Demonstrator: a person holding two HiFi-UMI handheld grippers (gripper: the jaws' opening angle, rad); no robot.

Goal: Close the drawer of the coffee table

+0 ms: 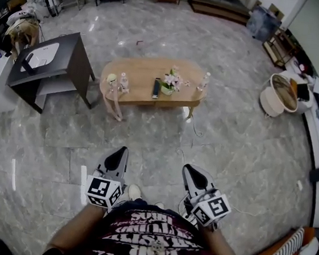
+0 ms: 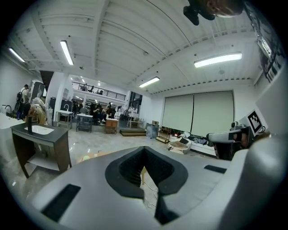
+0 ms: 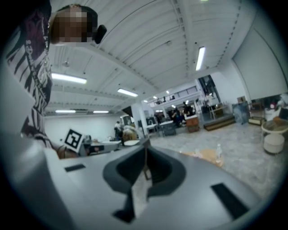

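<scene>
Standing well back from the coffee table [image 1: 148, 74], the person holds left gripper [image 1: 120, 154] and right gripper [image 1: 191, 172] with jaws pressed together, empty; drawer not discernible, so a hasty shove could topple bottles [image 1: 204, 80] at the worktop's ends.

- Left gripper [image 2: 144, 152]: jaws together, nothing between them.
- Dark washstand [image 2: 42, 137] with white basin, far left.
- Coffee table [image 2: 90, 157]: tan edge showing just over the gripper body.
- Right gripper [image 2: 218, 136] at right.
</scene>
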